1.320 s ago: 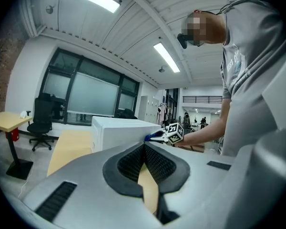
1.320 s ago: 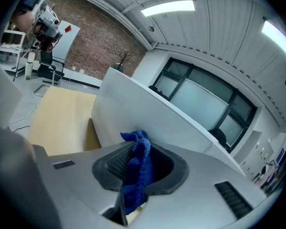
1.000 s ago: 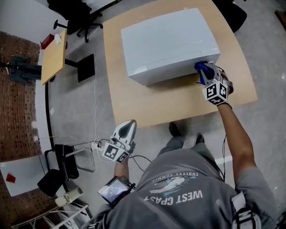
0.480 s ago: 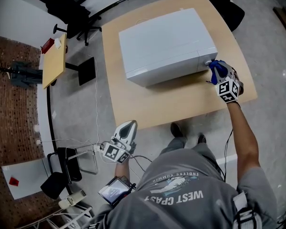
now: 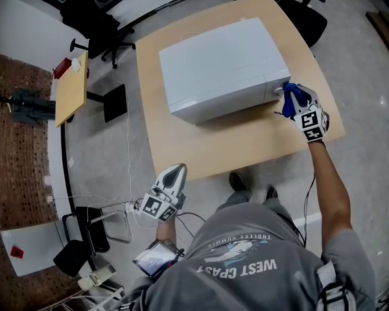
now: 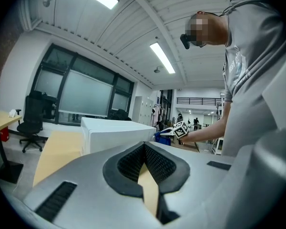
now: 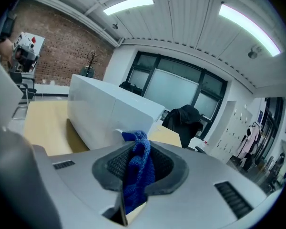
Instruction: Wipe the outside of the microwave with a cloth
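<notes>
A white microwave (image 5: 220, 67) stands on a tan table (image 5: 201, 144). My right gripper (image 5: 293, 101) is shut on a blue cloth (image 5: 290, 97) and holds it against the microwave's right front corner. In the right gripper view the cloth (image 7: 138, 168) hangs bunched between the jaws, with the microwave (image 7: 109, 113) just beyond it. My left gripper (image 5: 170, 177) hangs low in front of the table, off to the left, jaws shut with nothing in them. The left gripper view looks past its shut gripper (image 6: 144, 149) at the microwave (image 6: 117, 132) and the distant cloth (image 6: 163, 137).
A small wooden side table (image 5: 73, 80) stands at the left. Black office chairs (image 5: 305, 11) sit behind the table, and another chair (image 5: 97, 18) at the back left. Cables (image 5: 126, 199) lie on the floor near my left gripper.
My right gripper has slid the cloth rightward along the microwave's front to its right corner, rolling a little. The left gripper has stayed where it was.
</notes>
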Available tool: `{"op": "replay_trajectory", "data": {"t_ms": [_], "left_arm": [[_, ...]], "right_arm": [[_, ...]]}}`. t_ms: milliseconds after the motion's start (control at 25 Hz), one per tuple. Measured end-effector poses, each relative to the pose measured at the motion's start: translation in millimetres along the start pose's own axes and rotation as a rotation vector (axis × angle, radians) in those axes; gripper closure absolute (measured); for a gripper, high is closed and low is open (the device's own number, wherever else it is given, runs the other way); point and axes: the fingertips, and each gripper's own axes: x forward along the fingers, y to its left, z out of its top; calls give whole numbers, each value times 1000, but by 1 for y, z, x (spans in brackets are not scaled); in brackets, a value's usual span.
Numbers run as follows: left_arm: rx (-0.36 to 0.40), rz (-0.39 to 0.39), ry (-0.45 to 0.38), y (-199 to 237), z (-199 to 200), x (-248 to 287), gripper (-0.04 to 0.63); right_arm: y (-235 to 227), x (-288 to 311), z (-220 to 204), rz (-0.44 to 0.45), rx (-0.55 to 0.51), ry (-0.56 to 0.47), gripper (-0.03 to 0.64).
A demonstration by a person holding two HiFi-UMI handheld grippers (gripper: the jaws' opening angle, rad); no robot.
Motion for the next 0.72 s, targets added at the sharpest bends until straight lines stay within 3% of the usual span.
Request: {"op": "replay_trajectory", "data": {"t_ms": [440,720], "left_arm": [[-34,-41,-59,22,12,12,574],[-55,-82,-119,47,25,8,572]], "right_arm": [[-37,-20,65,-20,194,-123,548],[-66,-15,138,-59,156,-164,548]]}}
